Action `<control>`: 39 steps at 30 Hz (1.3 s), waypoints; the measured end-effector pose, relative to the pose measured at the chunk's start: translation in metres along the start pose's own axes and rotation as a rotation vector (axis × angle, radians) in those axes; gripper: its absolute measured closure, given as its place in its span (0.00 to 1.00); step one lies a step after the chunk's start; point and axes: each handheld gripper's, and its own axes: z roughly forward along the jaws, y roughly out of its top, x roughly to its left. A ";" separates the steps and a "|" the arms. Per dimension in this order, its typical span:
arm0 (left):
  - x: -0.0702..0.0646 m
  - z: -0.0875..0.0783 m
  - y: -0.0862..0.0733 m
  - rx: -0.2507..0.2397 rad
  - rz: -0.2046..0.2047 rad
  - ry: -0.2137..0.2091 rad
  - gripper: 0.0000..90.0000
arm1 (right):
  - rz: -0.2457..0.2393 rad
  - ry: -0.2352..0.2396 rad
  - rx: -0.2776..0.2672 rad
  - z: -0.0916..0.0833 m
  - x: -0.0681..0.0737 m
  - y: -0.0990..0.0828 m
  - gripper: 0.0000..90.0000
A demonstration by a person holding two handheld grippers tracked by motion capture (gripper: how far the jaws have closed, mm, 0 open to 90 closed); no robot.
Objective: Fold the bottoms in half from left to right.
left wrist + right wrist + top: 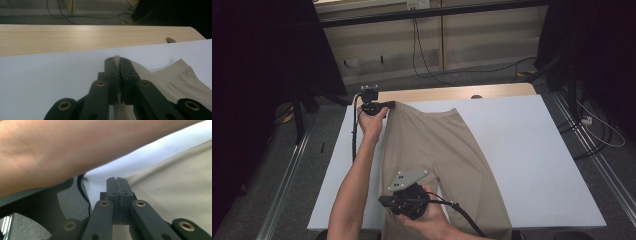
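Light is falling from overhead onto the white table top [532, 165], leaving it evenly bright, while both sides of the high view are sinking into near black. That picture is looking soft and slightly grainy. In the left gripper view the wooden board [75, 37] is staying fairly sharp, but the near black links are blurring. In the right gripper view the forearm [50, 152] is blurring heavily, and the beige fabric [180, 185] is showing its weave.

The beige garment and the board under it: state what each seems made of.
Beige garment: apparently a soft matte knit, judging by the fine mesh texture and ribbed edge in the left gripper view. White board: smooth, matte, rigid-looking sheet, material unclear; pale wood-grain tabletop behind it.
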 end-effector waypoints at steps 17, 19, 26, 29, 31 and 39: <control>0.028 -0.070 0.025 -0.052 0.007 0.137 0.95 | -0.020 0.100 -0.128 -0.005 0.013 0.042 1.00; 0.030 -0.072 0.023 -0.051 0.007 0.145 0.95 | -0.021 0.107 -0.125 -0.005 0.013 0.041 1.00; 0.030 -0.056 0.016 -0.024 0.000 0.150 0.95 | 0.045 0.113 -0.109 -0.009 -0.004 0.020 1.00; 0.020 -0.042 0.014 0.000 0.020 0.154 0.95 | 0.058 0.105 -0.100 -0.017 -0.010 0.012 1.00; 0.014 -0.035 0.013 0.003 0.016 0.139 0.95 | 0.064 0.089 -0.100 -0.026 -0.014 0.006 1.00; -0.015 -0.007 0.009 0.033 0.051 0.108 0.95 | 0.119 0.051 -0.133 -0.065 -0.029 -0.021 1.00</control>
